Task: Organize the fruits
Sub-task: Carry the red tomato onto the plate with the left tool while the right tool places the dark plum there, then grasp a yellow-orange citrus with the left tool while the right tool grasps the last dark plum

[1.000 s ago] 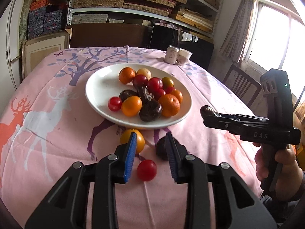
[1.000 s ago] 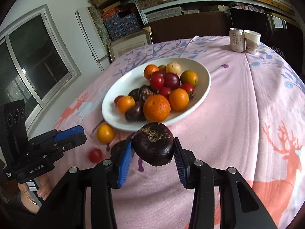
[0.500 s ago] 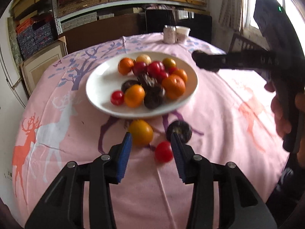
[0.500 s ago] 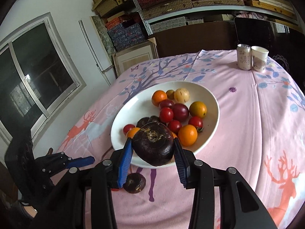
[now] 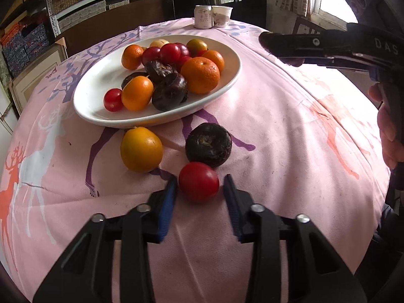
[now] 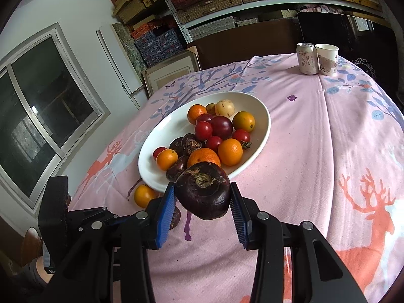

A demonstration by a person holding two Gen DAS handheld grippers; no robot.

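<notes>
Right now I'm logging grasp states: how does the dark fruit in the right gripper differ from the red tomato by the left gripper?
The dark fruit is purple-black and wrinkled; the red tomato is glossy red and smooth. The dark fruit is clamped in the right gripper above the table; the tomato sits on the tablecloth between the open fingers of the left gripper. Both are roundish and outside the plate.

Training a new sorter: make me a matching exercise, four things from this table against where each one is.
Things:
1. red tomato
2. can
3. dark fruit
4. yellow fruit

Places:
A. beside the paper cup
B. gripped in the right gripper
C. on the cloth by the plate rim
D. between the open left gripper fingers

Pairs: 1-D, 2-A, 3-B, 4-C
</notes>
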